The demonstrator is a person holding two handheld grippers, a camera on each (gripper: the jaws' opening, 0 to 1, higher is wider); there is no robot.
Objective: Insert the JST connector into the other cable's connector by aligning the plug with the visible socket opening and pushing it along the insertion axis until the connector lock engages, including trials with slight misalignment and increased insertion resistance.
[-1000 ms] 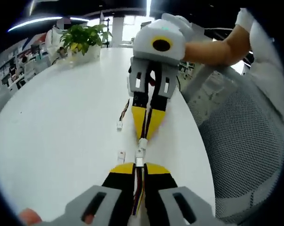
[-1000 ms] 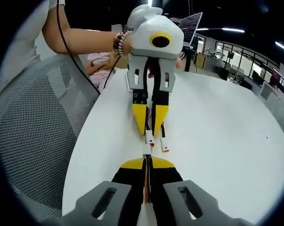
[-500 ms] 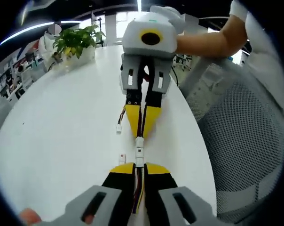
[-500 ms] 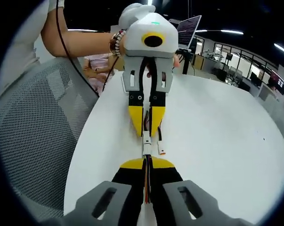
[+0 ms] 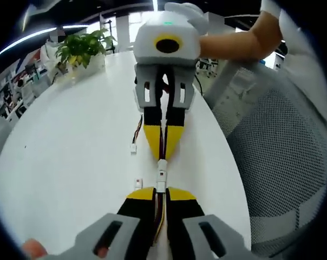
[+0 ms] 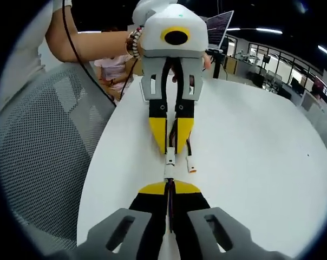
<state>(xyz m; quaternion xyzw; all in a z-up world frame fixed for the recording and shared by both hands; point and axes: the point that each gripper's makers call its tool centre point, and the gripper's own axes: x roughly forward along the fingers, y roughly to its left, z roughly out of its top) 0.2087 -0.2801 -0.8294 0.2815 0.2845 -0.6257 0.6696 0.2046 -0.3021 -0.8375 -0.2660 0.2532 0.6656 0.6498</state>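
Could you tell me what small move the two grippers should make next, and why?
Probably a short straight push together: the left gripper and right gripper each clamp a cable, and the two white connectors sit end to end in line, whether locked unclear.

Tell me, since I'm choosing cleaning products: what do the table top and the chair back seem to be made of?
The table top looks like a smooth white laminate or painted board: even colour, a soft sheen, no visible grain. The chair back looks like grey woven mesh fabric, shown by its fine dotted weave, stretched on what may be a pale plastic frame.
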